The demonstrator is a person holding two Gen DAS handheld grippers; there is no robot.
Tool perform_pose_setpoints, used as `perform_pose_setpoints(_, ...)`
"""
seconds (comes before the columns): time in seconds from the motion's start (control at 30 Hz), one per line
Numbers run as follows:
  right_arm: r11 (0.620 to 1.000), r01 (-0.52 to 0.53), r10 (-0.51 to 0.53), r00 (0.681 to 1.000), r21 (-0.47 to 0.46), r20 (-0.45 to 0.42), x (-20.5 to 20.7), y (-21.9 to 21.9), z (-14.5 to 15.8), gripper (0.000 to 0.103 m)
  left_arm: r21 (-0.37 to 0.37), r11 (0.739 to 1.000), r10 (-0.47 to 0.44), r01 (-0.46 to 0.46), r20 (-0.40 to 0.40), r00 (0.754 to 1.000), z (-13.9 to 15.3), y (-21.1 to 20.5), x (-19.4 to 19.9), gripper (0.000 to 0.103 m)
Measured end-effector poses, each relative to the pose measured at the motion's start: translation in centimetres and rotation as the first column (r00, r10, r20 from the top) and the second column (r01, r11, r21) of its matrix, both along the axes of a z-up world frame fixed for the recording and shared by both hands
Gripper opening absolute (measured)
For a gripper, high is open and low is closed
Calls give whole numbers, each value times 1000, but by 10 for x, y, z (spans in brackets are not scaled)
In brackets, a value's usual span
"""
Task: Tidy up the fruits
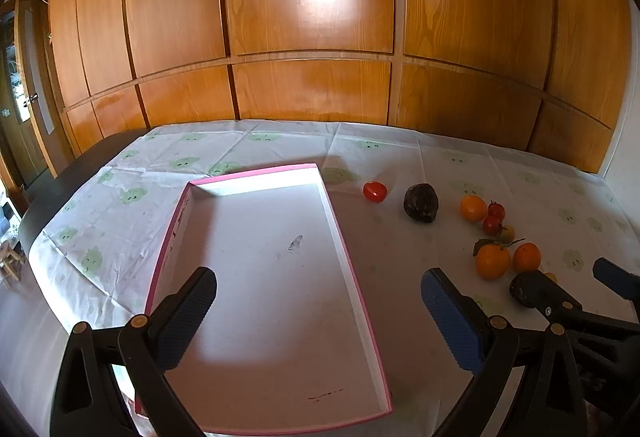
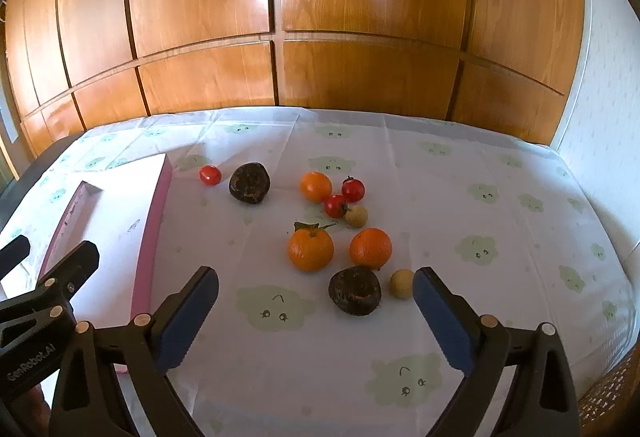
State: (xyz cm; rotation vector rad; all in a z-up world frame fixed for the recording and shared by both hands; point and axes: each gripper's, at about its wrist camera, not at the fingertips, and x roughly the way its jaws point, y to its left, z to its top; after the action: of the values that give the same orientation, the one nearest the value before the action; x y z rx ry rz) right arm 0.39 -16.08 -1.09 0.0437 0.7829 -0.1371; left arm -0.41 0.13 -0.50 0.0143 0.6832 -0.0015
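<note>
A shallow pink-rimmed box [image 1: 362, 301] with a white floor lies empty on the table; its right wall shows in the right wrist view [image 2: 154, 221]. My left gripper [image 1: 318, 311] is open over the box. My right gripper [image 2: 316, 311] is open just short of a dark fruit [image 2: 354, 291]. Beyond lie three oranges [image 2: 310, 250] [image 2: 371, 247] [image 2: 315, 186], a second dark fruit [image 2: 249, 182], three cherry tomatoes [image 2: 210, 175] [image 2: 353, 190] [image 2: 335, 206] and two small tan fruits [image 2: 402, 283] [image 2: 356, 216]. The same fruits show right of the box in the left wrist view [image 1: 492, 260].
A white tablecloth [image 2: 480, 197] with green cloud faces covers the table. A wooden panel wall [image 2: 280, 17] stands right behind it. A white wall [image 2: 600, 97] is at the right. The dark table edge [image 1: 60, 189] shows at the left.
</note>
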Motion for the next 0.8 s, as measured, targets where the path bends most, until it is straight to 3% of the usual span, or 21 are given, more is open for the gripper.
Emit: perform_pose_setpoints(0.8,1000,10,-10,1000,-10,3,-3,-4,2,94,3,1000,0,0,-1,1000,3,3,-3,103)
